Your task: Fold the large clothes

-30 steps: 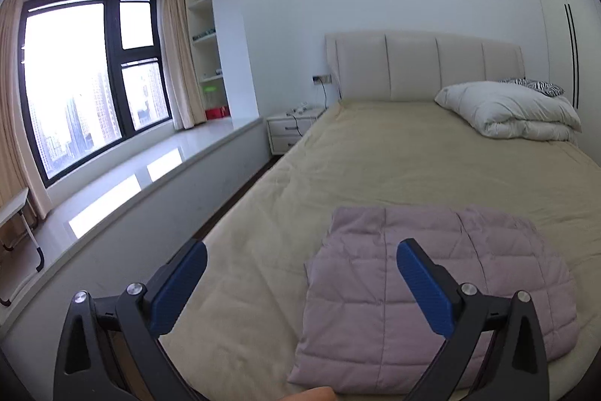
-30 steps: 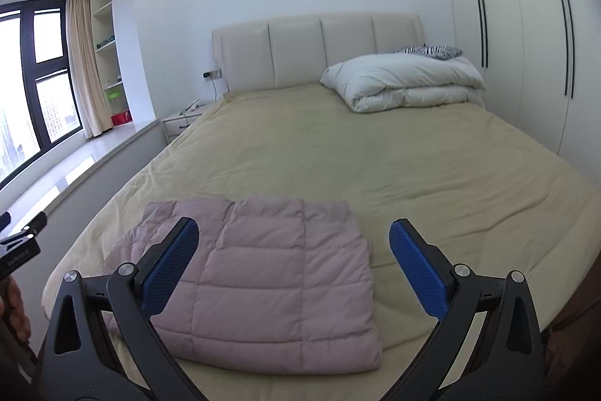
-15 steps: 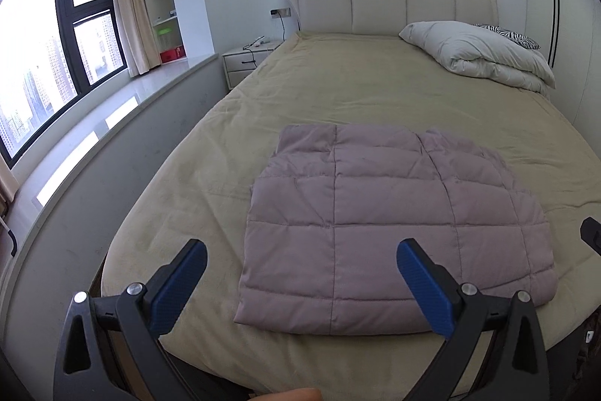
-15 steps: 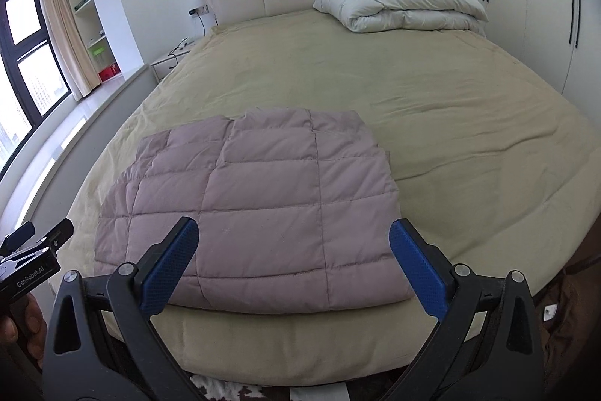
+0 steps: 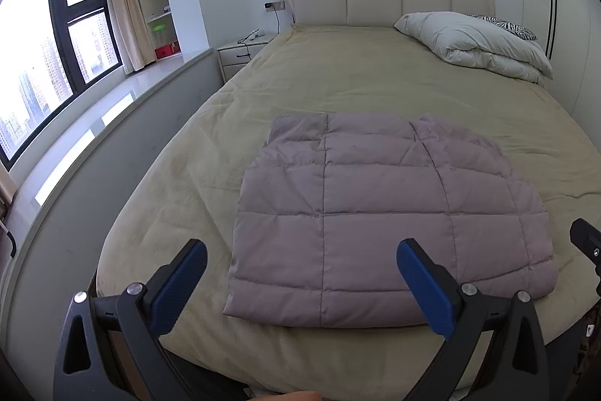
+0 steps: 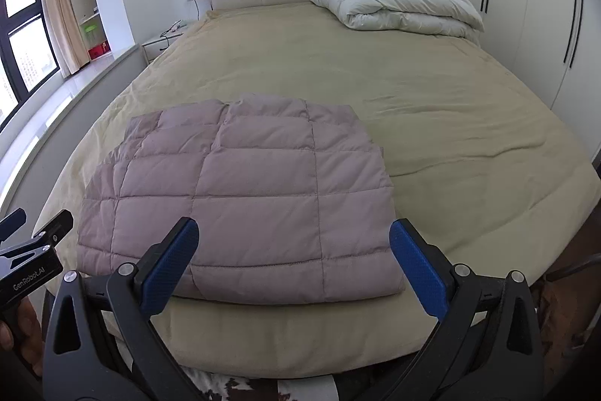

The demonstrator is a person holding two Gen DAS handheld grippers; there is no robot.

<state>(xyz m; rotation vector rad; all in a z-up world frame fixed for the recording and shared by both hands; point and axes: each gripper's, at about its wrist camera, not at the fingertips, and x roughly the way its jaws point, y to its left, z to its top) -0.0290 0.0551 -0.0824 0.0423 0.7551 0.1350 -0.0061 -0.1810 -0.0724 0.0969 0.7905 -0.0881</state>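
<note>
Just beyond both spread pairs of fingers, folded jacket on bed.

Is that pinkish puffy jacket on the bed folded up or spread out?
Folded. The jacket lies as a compact rectangle near the foot of the bed, with no sleeves showing.

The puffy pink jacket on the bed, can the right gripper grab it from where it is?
Probably yes. The right gripper is open, and the folded jacket lies near the bed's front edge right ahead of it, with nothing in between.
</note>
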